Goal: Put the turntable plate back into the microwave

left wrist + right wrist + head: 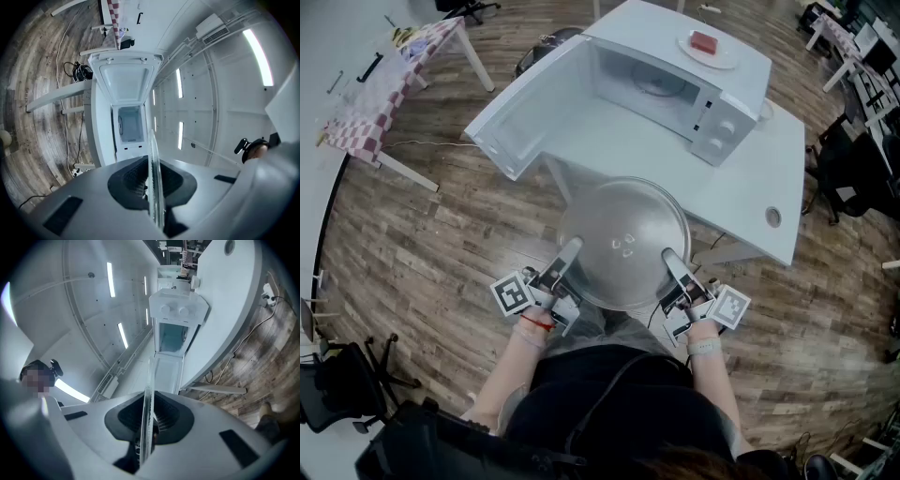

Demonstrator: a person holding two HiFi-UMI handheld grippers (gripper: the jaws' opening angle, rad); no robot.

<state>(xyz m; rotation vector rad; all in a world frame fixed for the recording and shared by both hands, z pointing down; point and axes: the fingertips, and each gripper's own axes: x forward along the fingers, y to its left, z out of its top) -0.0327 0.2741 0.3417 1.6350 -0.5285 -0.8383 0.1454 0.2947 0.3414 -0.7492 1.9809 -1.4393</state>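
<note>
Turntable plate (623, 239): a clear glass disc held roughly level between the two grippers, in the air and clear of the table. Small raised bumps show near its centre.
Left gripper (565, 255): its jaws pinch the plate's left rim. In the left gripper view the glass runs edge-on down the middle of the jaw throat, gripped between the ribbed pads.
Right gripper (673, 262): its jaws pinch the plate's right rim, opposite the left gripper. The right gripper view shows the glass edge seated between its pads in the same way.
Plate relative to grippers: the disc spans the gap between them. Each pair of jaws reaches only a little way in over the rim, and most of the disc lies ahead of the fingertips.
Microwave (670, 80): stands ahead of both grippers, beyond the plate's far rim and well apart from the plate. Its cavity faces the grippers.
Microwave door (525, 108): swung wide open, ahead and to the left of the left gripper.
Cavity floor: a round ring (656, 82) lies on it.
Control knobs (724, 124): two, on the front panel right of the cavity, ahead of the right gripper.
Table (750, 187): white and carrying the microwave. Its near edge lies just beyond the plate's far rim.
Saucer (710, 52): sits on top of the microwave with a red item on it, far ahead of the right gripper.
Wooden floor (441, 253): lies below the plate and both grippers.
</note>
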